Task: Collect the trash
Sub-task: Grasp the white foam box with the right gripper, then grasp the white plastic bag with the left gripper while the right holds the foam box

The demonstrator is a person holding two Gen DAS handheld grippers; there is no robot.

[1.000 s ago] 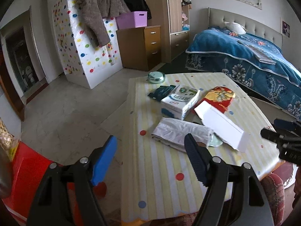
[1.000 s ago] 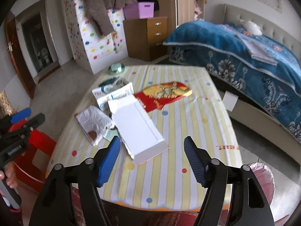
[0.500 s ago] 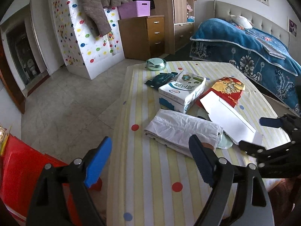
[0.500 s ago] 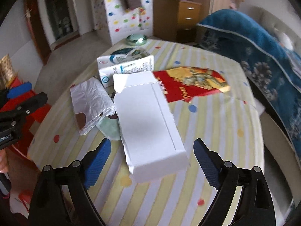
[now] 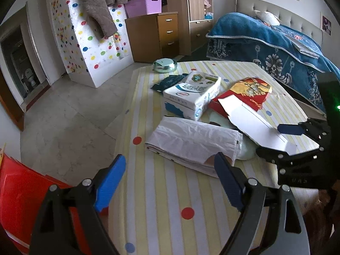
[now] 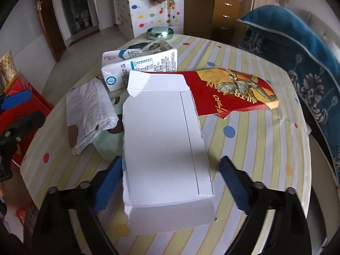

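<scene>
My right gripper (image 6: 171, 182) is spread wide, its blue pads flanking the near end of the white carton (image 6: 163, 148) in the lower centre, not pinching it; my left gripper (image 5: 169, 179) is also released, holding nothing, low in its frame over the striped tablecloth (image 5: 161, 193); the crumpled white bag (image 5: 191, 140) lies centre frame, beside the carton.

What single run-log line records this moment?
phase: approach | right tongs: open, straddling white box | left tongs: open, empty, near white plastic bag | nothing collected yet
</scene>
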